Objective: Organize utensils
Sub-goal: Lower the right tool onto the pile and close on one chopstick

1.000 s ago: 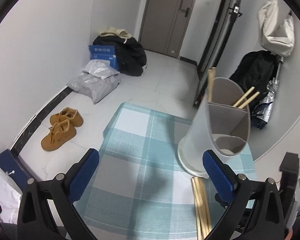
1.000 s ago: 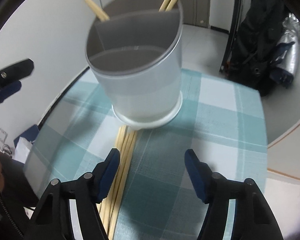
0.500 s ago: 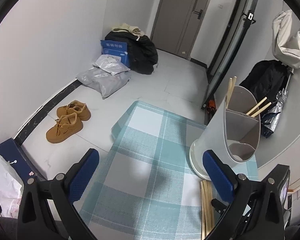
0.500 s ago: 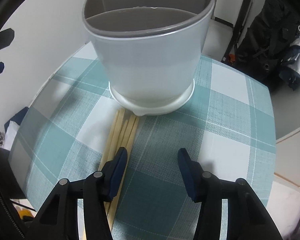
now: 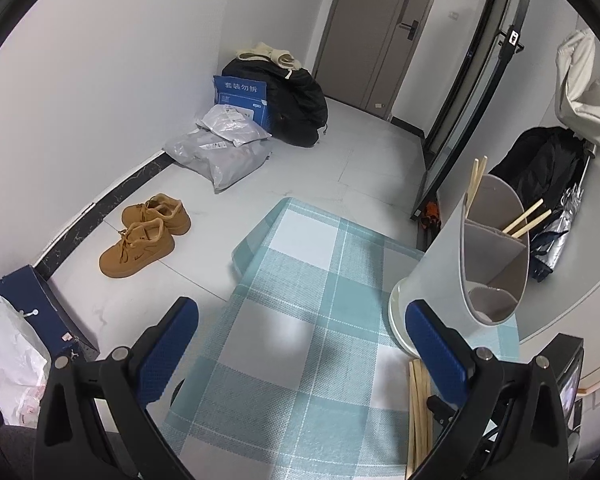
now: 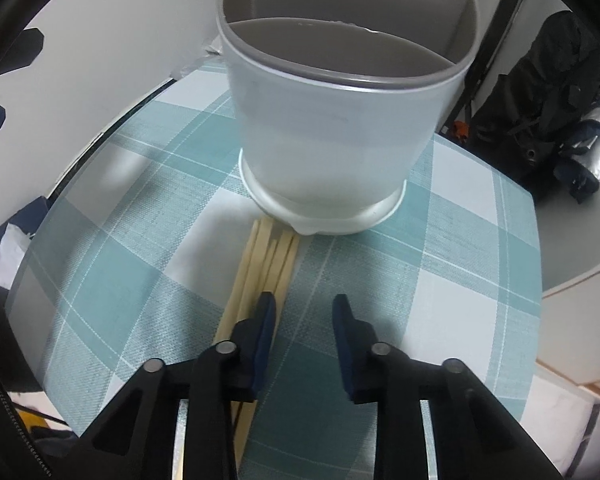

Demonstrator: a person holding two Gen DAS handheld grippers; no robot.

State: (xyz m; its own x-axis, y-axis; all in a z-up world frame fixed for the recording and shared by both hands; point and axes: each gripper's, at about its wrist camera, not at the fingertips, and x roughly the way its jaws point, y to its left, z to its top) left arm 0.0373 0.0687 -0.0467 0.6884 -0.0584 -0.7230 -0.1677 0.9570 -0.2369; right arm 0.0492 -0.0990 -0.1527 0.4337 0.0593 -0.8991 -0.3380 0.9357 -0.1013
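While your right gripper (image 6: 304, 306) narrows its jaws low over the checked tablecloth (image 6: 440, 264), nothing sits between the pads yet: the left pad rides on or just above the near edge of the loose chopsticks (image 6: 266, 264) and the gap beyond it shows only cloth. That bundle lies flat and side by side, its far tips touching the foot of the white utensil holder (image 6: 340, 120), which stands upright with other sticks already leaning in its back compartment. Your left gripper (image 5: 300, 338) hangs wide open with nothing in it, off to the side of the holder. Expect the chopsticks to be light, stiff and smooth, so they will likely roll or fan apart if you pinch them off-centre, and a thin stick lying flat gives the pads little to bite. You would do best to shift left until one or two sticks lie squarely between the pads, then take them around the middle of their length, across the grain, so they hang level and do not swing when lifted toward a compartment.
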